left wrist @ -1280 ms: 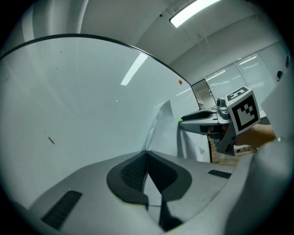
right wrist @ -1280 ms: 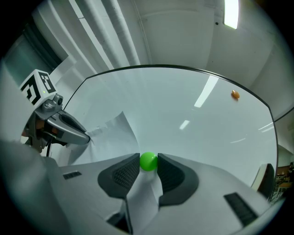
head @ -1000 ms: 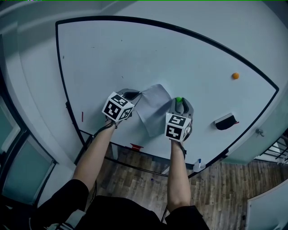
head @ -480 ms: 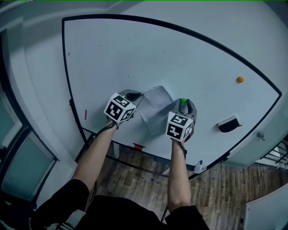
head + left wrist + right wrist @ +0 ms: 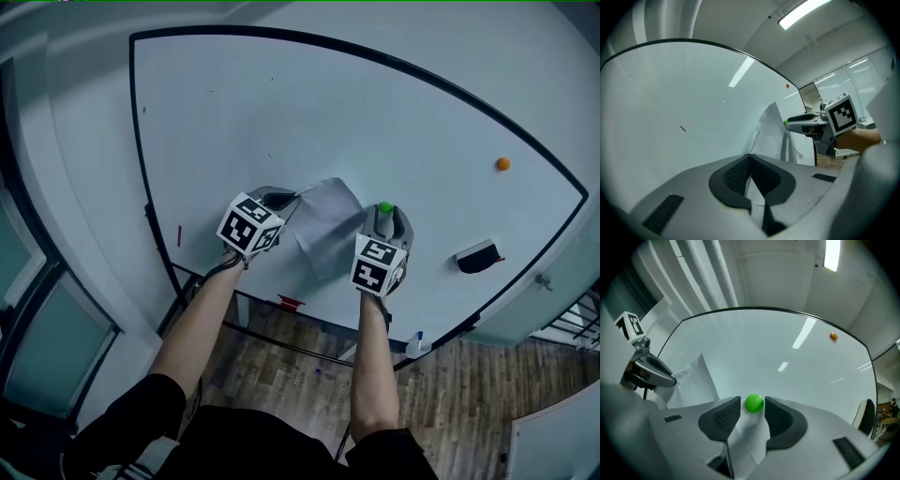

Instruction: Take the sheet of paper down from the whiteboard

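A grey-white sheet of paper (image 5: 323, 230) hangs on the whiteboard (image 5: 375, 122), its left side lifted off the surface. My left gripper (image 5: 286, 199) is shut on the sheet's upper left corner; in the left gripper view the pads meet on the paper (image 5: 773, 136). A green ball magnet (image 5: 754, 403) pins the sheet's right corner to the board. My right gripper (image 5: 753, 411) straddles that magnet; its jaws have just been opening, and a gap shows beside the ball. In the head view the green magnet (image 5: 384, 207) sits at the right gripper (image 5: 384, 212) tips.
An orange magnet (image 5: 503, 164) sticks to the board far to the right. A black eraser (image 5: 478, 255) sits lower right on the board. A red marker (image 5: 179, 235) lies near the left frame, and a red object (image 5: 291, 303) rests on the tray rail below. Wooden floor lies beneath.
Both grippers stay at the sheet's two corners. The head view has shifted a little, so the board sits slightly further right in the picture.
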Available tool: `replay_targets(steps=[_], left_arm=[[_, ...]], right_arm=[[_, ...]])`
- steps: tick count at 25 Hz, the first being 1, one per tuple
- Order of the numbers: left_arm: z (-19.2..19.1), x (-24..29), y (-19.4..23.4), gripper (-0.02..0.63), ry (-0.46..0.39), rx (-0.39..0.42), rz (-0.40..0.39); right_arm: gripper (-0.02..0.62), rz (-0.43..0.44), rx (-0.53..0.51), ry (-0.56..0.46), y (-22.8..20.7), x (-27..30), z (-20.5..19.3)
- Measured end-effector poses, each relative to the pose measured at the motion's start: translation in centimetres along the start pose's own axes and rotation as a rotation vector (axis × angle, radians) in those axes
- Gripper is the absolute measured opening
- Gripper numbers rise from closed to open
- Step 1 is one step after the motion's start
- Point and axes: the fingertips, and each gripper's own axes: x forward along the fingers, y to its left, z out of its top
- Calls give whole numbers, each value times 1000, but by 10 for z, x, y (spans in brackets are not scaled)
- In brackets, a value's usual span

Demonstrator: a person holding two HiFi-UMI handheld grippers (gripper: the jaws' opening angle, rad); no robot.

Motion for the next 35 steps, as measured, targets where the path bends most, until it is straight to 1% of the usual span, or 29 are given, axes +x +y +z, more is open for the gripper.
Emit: replay_targets(steps=[2,4,9,14,18,21,28,32,35], left_arm=[[-3,-1,-4,20,-1,-9,-7],[-7,-3,-7,20,-4,-26,-7],[-17,-13,-10,20,-26,-119,3],[-14,-23,-20,20,-46,-154,16],[-16,-32,-29,20,-40,-160,25],[-20,-39,-34,20,-30,-163,43],[-27,-51,-45,20,-13,-173,58],[-32,-52,-50,20,5,-183,57],[-37,-51,-53,20,22,-188,55]], right_arm=[[156,3,37,-3,-2,-3,-3],[156,2,51,-1,-4,-8,-7],[156,4,83,17,-13,-24,-23],[156,4,130,48,-23,-36,-41],[153,24,168,67,-27,-46,-53],[130,43,187,72,-31,-55,-57],[83,52,227,81,-46,-71,-65],[61,121,224,98,-43,-73,-76],[44,146,219,106,-43,-77,-80]])
